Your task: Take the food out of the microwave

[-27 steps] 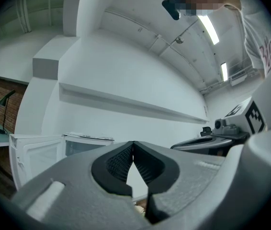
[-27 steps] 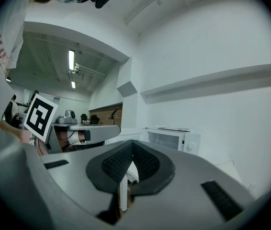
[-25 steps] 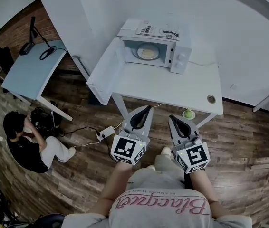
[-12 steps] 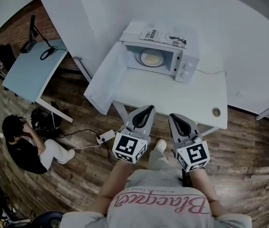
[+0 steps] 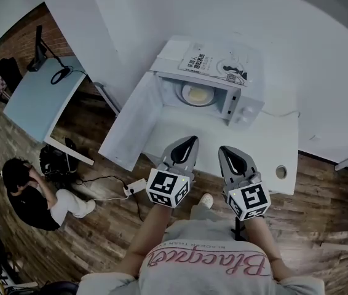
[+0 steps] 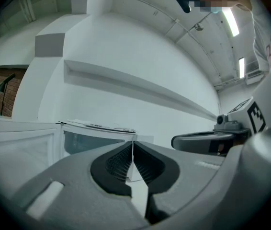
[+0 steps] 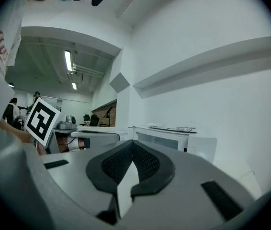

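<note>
Facing the open white box microwave (image 5: 245, 103), nothing held
The pale yellow round dish of food (image 5: 195, 94) sits inside, the oven standing on the white bench (image 5: 269, 149). Left gripper (image 5: 188, 142) and right gripper (image 5: 225, 152) have jaws pressed together, empty; better to spread them before reaching in level.

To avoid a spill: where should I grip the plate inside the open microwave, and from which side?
I would take the plate by its near rim, coming level through the microwave's open front. It lies flat inside, so only the thin edge offers hold; the door stands open at left.
</note>
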A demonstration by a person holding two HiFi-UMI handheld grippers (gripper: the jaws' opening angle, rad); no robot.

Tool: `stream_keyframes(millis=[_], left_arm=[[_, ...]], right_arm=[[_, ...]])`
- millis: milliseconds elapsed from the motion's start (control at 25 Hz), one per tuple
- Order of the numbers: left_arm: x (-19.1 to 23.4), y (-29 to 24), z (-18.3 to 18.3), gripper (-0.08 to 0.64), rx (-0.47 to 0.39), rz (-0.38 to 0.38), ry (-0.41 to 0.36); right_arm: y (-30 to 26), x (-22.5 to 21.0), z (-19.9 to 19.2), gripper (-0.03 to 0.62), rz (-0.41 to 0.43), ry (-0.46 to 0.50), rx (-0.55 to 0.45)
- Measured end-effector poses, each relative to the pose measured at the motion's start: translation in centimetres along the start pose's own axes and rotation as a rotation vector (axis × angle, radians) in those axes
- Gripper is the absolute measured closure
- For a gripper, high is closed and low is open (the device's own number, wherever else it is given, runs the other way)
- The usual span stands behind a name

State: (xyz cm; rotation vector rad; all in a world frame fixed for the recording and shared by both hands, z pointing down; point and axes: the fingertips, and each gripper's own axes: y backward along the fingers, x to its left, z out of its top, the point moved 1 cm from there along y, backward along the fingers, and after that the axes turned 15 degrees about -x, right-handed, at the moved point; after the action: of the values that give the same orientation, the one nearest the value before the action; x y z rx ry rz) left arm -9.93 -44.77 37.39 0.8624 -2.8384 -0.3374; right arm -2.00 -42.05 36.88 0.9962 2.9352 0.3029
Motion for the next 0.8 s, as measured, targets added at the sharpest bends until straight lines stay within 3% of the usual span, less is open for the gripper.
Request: stream_keyframes(millis=[320, 480, 800], left_arm=[[2.9, -5.7, -3.4, 0.546, 0.075, 0.044, 0.025], [4.6, -7.5, -5.1, 0.425, 0.099, 0.098, 0.048], [6.3, -9.1, -6.7, 0.408, 0.102, 0.144, 0.062]], right_arm=[[-4.1, -4.3, -2.1, 0.583, 0.032, -0.036, 0.027], [-5.6, -5.7, -3.3, 0.583, 0.054, -0.055, 0.038], [-7.8, -6.7, -5.1, 0.583, 0.104, -0.058, 0.055]])
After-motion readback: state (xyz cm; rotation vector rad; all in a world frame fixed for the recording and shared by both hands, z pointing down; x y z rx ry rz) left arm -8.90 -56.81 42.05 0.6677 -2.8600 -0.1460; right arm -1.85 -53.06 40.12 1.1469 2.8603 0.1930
